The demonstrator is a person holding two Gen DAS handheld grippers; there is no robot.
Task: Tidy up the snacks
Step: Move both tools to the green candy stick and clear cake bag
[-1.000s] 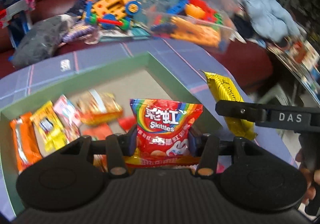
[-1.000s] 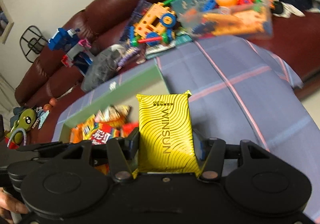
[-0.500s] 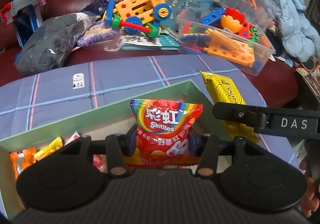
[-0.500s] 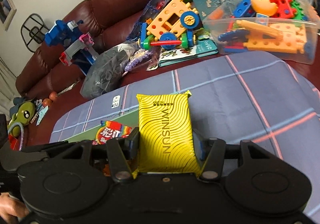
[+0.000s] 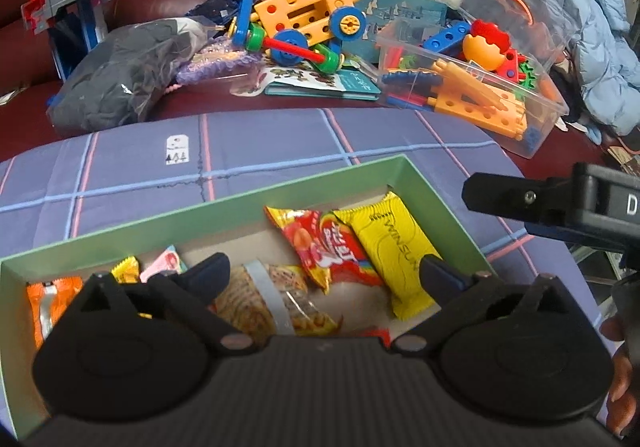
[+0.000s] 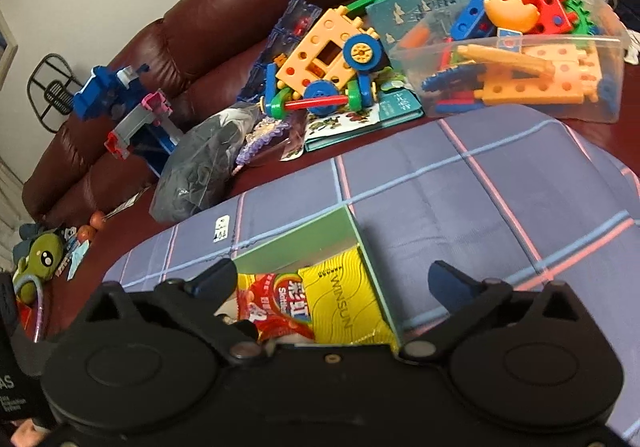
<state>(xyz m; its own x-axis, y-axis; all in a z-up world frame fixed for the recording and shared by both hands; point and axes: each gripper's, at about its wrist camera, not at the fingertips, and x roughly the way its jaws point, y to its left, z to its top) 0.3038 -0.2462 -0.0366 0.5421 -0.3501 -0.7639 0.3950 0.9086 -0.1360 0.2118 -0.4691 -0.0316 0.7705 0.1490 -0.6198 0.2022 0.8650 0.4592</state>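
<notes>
A green box (image 5: 248,196) on the purple checked cloth holds several snack packs. The red Skittles bag (image 5: 330,251) and the yellow Winsun pack (image 5: 394,251) lie side by side at its right end; both also show in the right wrist view, Skittles bag (image 6: 280,303) and Winsun pack (image 6: 344,307). My left gripper (image 5: 324,271) is open and empty above the box. My right gripper (image 6: 334,281) is open and empty above the box's right corner (image 6: 352,231); it shows at the right of the left wrist view (image 5: 560,207).
Other packs lie at the box's left: an orange pack (image 5: 44,307), a clear noodle-snack bag (image 5: 272,299). Behind the cloth, a dark red sofa (image 6: 248,7) holds a toy truck (image 5: 304,19), a clear toy bin (image 5: 480,79), a grey bag (image 5: 116,79).
Both grippers opened. The Skittles bag left my left gripper and the Winsun pack left my right gripper; both now lie in the box's right end.
</notes>
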